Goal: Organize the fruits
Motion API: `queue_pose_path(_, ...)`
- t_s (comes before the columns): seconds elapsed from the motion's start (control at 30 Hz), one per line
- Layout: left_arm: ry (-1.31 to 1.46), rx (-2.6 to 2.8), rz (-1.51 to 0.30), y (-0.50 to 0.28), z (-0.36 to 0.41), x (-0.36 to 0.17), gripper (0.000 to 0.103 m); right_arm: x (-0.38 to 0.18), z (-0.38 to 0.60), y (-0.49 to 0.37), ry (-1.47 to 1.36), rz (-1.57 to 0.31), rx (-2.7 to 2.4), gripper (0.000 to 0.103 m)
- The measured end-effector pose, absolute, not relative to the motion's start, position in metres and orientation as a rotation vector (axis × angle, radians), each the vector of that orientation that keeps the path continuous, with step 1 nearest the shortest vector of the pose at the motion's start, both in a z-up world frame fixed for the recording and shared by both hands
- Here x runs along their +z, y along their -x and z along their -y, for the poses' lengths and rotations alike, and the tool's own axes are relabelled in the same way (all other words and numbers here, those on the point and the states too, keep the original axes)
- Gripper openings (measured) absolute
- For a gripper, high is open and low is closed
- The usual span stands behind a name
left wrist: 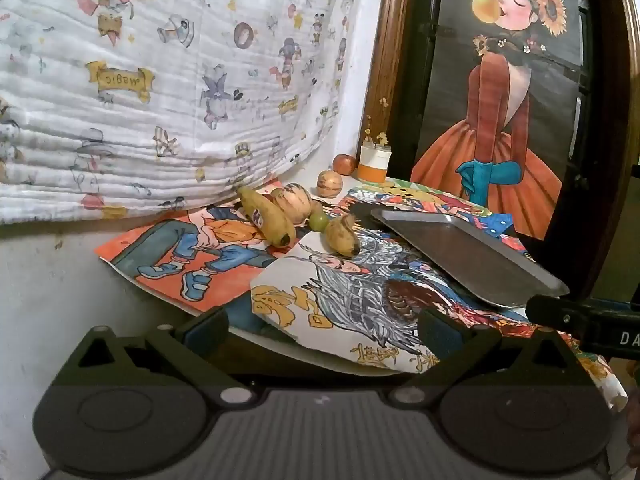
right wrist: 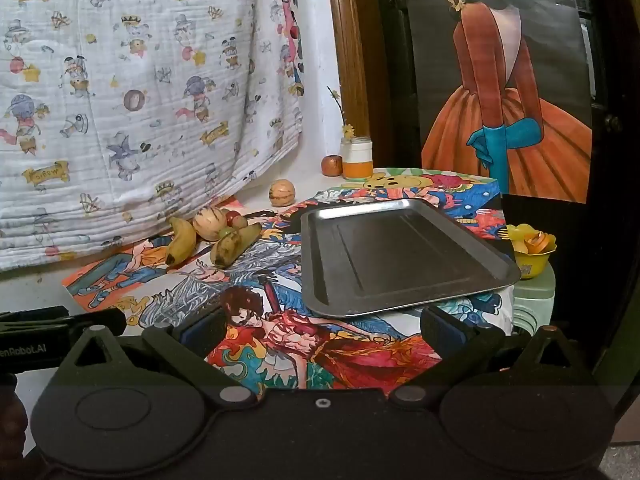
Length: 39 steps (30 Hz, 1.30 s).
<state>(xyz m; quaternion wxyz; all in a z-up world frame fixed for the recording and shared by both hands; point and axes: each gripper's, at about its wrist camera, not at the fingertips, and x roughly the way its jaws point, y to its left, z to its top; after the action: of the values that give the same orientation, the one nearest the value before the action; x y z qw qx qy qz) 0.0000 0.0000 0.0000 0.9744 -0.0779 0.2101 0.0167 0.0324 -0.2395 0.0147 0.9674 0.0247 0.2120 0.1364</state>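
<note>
A pile of fruit lies at the back of the picture-covered table: a stickered banana (left wrist: 266, 220) (right wrist: 182, 240), a second banana (left wrist: 342, 236) (right wrist: 232, 246), a striped round fruit (left wrist: 292, 202) (right wrist: 210, 222) and a small green fruit (left wrist: 320, 222). A tan round fruit (left wrist: 330, 184) (right wrist: 282, 193) and a red one (left wrist: 345, 164) (right wrist: 332, 165) sit apart, further back. The metal tray (left wrist: 464, 252) (right wrist: 400, 252) on the right holds nothing. My left gripper (left wrist: 324, 328) and right gripper (right wrist: 320, 330) hover open over the table's front edge, holding nothing.
A white and orange jar (left wrist: 374, 164) (right wrist: 357, 158) with dried flowers stands by the red fruit. A printed cloth hangs behind the table, and a painted panel in a wooden frame stands at the right. A yellow bowl (right wrist: 532, 250) sits on a green stool beyond the table's right edge.
</note>
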Motion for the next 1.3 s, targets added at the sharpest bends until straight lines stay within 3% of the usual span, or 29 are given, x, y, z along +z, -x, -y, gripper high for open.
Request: queue_pose_path(1.3, 0.163, 0.032, -0.433, 0.0007, 0.0018, 0.0002, 0.103, 0.0136, 0.2382, -0.0326, -0.050, -0.429, 0.276, 0.103)
